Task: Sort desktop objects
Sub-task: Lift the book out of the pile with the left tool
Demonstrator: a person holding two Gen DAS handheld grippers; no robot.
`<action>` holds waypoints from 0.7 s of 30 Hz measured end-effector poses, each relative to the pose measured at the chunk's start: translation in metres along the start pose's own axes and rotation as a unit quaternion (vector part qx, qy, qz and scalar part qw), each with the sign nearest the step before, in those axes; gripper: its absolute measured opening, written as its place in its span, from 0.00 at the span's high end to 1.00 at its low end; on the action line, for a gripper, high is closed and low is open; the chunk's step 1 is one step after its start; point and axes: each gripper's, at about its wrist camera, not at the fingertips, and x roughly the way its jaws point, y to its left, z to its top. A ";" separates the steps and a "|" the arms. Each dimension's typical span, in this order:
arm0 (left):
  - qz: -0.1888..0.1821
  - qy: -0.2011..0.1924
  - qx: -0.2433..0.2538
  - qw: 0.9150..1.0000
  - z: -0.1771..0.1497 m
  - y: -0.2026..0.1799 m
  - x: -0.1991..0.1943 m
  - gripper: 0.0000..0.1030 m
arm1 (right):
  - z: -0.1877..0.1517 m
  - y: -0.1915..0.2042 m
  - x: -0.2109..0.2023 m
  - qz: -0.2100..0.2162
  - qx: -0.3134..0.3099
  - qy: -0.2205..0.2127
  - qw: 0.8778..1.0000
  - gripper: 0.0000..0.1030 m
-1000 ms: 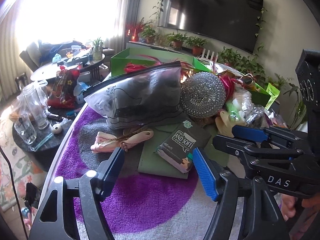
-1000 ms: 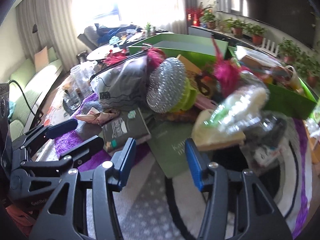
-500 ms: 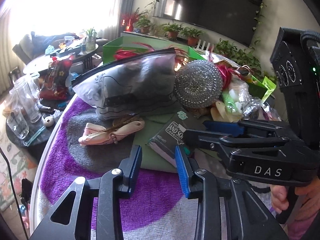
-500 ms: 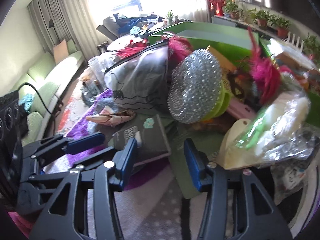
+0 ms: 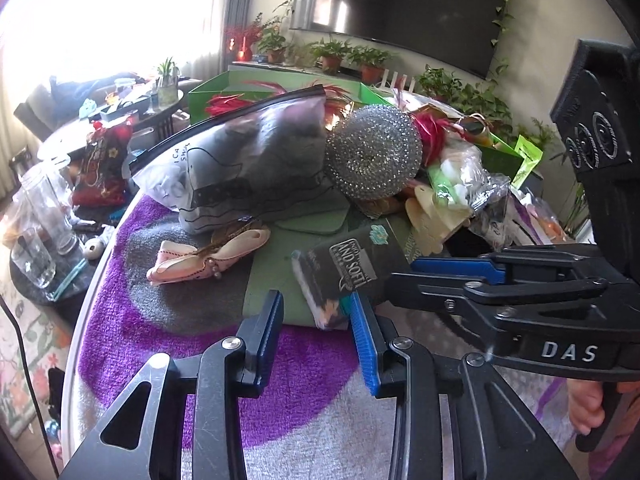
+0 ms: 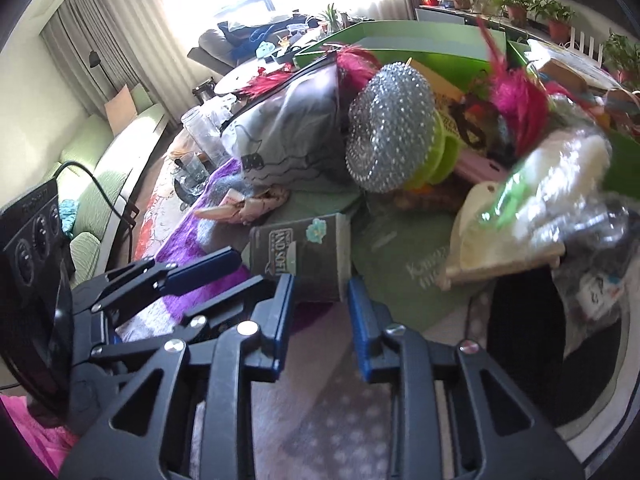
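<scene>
Dark green soft tissue packet (image 6: 304, 256) lies in front of the silver mesh scouring ball (image 6: 390, 132). Right claw (image 6: 320, 304) and left claw (image 5: 316, 316) released. Packet likely light, squashy; grip across its narrow sides.

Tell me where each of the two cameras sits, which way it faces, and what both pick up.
Left wrist: rides the left tongs, facing the pile; right tongs and a hand enter at right.
Right wrist: rides the right tongs, facing the same pile; left tongs enter at left.
Shared: dark tissue pack, silver scrubber, green box, both tongs open.
</scene>
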 end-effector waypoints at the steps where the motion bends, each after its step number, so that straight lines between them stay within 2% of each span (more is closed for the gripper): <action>1: 0.000 -0.002 -0.005 1.000 0.002 0.002 -0.001 0.66 | 0.000 0.001 -0.001 -0.003 -0.002 0.000 1.000 0.74; 8: -0.002 -0.004 -0.005 1.000 0.008 0.002 0.000 0.66 | 0.004 -0.006 -0.003 -0.022 0.004 -0.007 1.000 0.72; 13: -0.004 -0.007 0.010 1.000 0.013 -0.002 0.001 0.66 | -0.004 -0.019 0.001 -0.025 0.057 0.004 0.998 0.72; 17: 0.005 -0.011 0.046 0.999 0.021 -0.009 0.002 0.66 | -0.020 -0.028 0.002 0.004 0.115 0.010 0.993 0.71; 21: -0.002 0.008 0.073 0.997 0.026 -0.016 0.011 0.66 | -0.026 -0.027 0.007 0.021 0.143 0.009 0.990 0.71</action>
